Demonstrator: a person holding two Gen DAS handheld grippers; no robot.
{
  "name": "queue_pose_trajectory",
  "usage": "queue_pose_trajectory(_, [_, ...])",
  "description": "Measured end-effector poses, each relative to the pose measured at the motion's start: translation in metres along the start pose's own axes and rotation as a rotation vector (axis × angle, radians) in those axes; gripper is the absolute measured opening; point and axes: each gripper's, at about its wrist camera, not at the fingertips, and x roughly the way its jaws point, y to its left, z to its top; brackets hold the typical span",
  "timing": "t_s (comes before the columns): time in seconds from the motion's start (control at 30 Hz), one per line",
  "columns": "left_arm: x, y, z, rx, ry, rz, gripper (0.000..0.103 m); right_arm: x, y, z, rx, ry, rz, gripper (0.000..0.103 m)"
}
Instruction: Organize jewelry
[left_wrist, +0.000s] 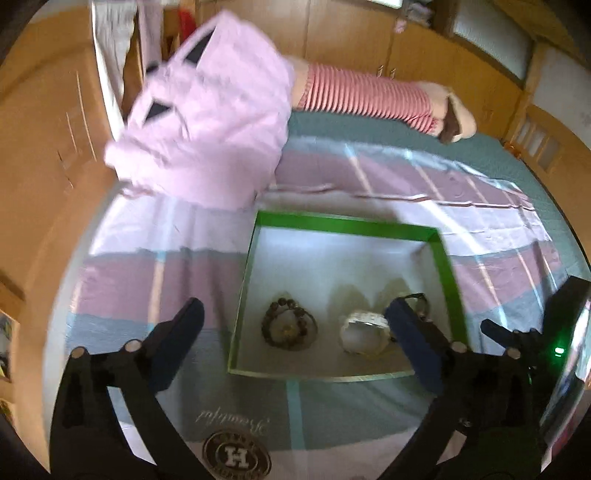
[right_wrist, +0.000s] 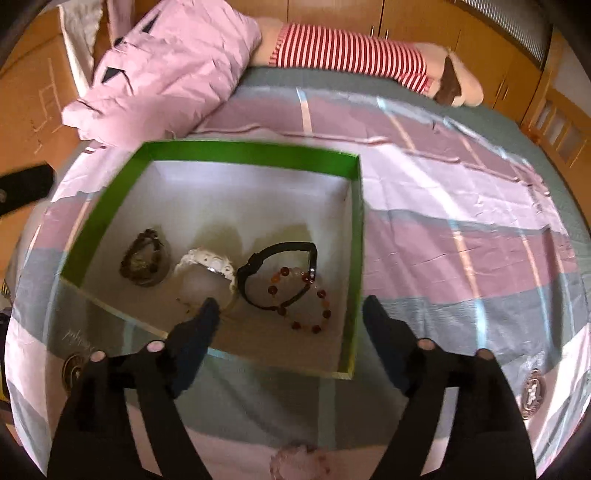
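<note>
Green-rimmed box (right_wrist: 356, 236) on checked bedspread (right_wrist: 461, 229), left gripper (left_wrist: 293, 314) released above dark bead bracelet (left_wrist: 290, 328), right gripper (right_wrist: 291, 306) released, empty, over amber bead bracelet (right_wrist: 303, 302), black band (right_wrist: 277, 273), white bracelet (right_wrist: 208, 266) beside its left finger

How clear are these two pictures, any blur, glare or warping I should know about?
Left wrist view: motion blur smears the pink cushion and the green box rim; fisheye bends the bed edges. Right wrist view: sharper on the amber bead bracelet, though the box's left rim is smeared; soft shadows lie on the box floor, pale light streaks cross the bedsheet.
</note>
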Motion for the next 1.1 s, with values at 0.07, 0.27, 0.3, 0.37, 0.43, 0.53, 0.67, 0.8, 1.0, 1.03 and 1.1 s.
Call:
queue_pose_trajectory(0.07, [-0.029,-0.015,-0.009,0.061,-0.029,-0.021,0.101,-0.014,-0.004,-0.007,-0.008,-0.021,0.004,0.086])
queue_pose_trajectory(0.27, [-0.071,-0.060,-0.067,0.221,-0.054,-0.013,0.101,-0.035,-0.026,-0.073,-0.099,-0.015,0.016,0.088])
queue_pose_trajectory(0.3, [-0.070,-0.064,-0.077,0.235,-0.049,-0.007,0.101,-0.032,-0.030,-0.081,-0.105,0.007,0.014,0.088])
queue_pose_trajectory(0.37, [-0.060,-0.069,-0.110,0.253,-0.007,0.003,0.101,-0.023,-0.041,-0.102,-0.087,0.097,0.021,0.088])
queue_pose_trajectory(0.43, [-0.046,-0.068,-0.140,0.262,0.056,-0.004,0.101,-0.017,-0.051,-0.116,-0.038,0.176,0.076,0.088])
queue_pose_trajectory(0.53, [-0.019,-0.062,-0.183,0.271,0.195,0.013,0.099,-0.019,-0.059,-0.125,0.022,0.236,0.152,0.081])
queue_pose_trajectory(0.67, [-0.005,-0.064,-0.198,0.277,0.245,0.014,0.067,-0.026,-0.053,-0.128,-0.002,0.247,0.194,0.051])
queue_pose_trajectory(0.8, [-0.011,-0.068,-0.192,0.248,0.229,-0.075,0.052,-0.019,-0.042,-0.136,-0.026,0.299,0.234,0.022])
queue_pose_trajectory(1.0, [-0.015,-0.086,-0.199,0.283,0.260,-0.185,0.029,-0.015,-0.032,-0.140,-0.063,0.338,0.250,0.016])
queue_pose_trajectory(1.03, [-0.014,-0.090,-0.202,0.288,0.275,-0.203,0.027,-0.015,-0.031,-0.140,-0.070,0.340,0.252,0.016])
queue_pose_trajectory(1.1, [-0.010,-0.095,-0.208,0.285,0.320,-0.245,0.024,-0.014,-0.030,-0.142,-0.082,0.350,0.246,0.016])
